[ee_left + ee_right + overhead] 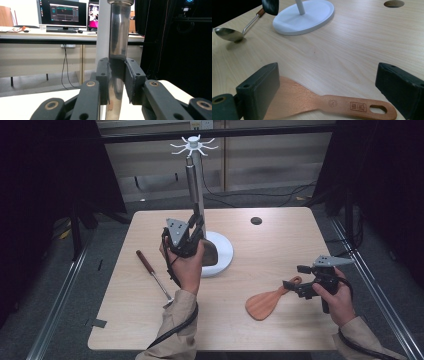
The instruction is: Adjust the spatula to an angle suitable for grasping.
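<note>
A white rack (193, 145) with hooks at its top rises from a round white base (224, 251) at the middle of the table. My left gripper (195, 224) is shut on the shiny metal handle (119, 37) of a utensil held upright against the rack's pole. The utensil's dark head (209, 254) hangs low over the base. At the right, my right gripper (296, 286) is open, its jaws standing wide on either side of the handle of a wooden spatula (266, 303) that lies flat on the table (342, 102).
A metal spoon with a brown handle (153, 275) lies left of the base; its bowl (228, 34) faces the near edge. A round hole (256, 220) sits in the tabletop at the back right. Dark curtains and floor rails flank the table.
</note>
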`<action>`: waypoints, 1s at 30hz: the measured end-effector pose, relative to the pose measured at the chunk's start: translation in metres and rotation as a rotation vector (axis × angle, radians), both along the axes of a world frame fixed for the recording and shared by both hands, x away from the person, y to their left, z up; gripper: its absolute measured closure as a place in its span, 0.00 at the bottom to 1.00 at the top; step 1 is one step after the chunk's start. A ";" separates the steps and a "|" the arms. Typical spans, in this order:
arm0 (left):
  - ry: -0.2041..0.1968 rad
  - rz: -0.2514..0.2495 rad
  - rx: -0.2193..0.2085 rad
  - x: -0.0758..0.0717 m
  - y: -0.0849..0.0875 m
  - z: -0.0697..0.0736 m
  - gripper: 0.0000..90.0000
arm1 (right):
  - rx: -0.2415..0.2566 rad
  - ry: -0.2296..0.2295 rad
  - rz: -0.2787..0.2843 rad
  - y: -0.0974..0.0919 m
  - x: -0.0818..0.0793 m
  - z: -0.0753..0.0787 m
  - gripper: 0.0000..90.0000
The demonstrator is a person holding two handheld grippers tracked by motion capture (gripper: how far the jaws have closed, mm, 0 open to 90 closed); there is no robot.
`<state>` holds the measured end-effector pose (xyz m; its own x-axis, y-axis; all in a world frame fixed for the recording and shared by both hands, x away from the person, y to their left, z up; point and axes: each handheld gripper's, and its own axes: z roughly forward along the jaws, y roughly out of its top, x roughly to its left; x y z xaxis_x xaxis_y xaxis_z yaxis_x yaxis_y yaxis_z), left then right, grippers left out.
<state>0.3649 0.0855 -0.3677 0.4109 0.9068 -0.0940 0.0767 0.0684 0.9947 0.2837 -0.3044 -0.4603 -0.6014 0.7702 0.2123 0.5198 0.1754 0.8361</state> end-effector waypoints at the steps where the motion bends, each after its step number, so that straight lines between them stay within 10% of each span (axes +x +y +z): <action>1: -0.005 0.004 -0.001 0.001 0.000 -0.001 0.83 | 0.002 -0.001 -0.003 -0.001 0.000 0.000 0.06; 30: -0.017 0.007 0.017 0.011 0.007 -0.001 0.78 | 0.005 -0.004 -0.009 -0.002 0.000 0.001 0.06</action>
<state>0.3761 0.0927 -0.3684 0.4059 0.9111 -0.0716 0.0598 0.0517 0.9969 0.2840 -0.3061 -0.4594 -0.5950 0.7749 0.2132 0.5178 0.1666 0.8391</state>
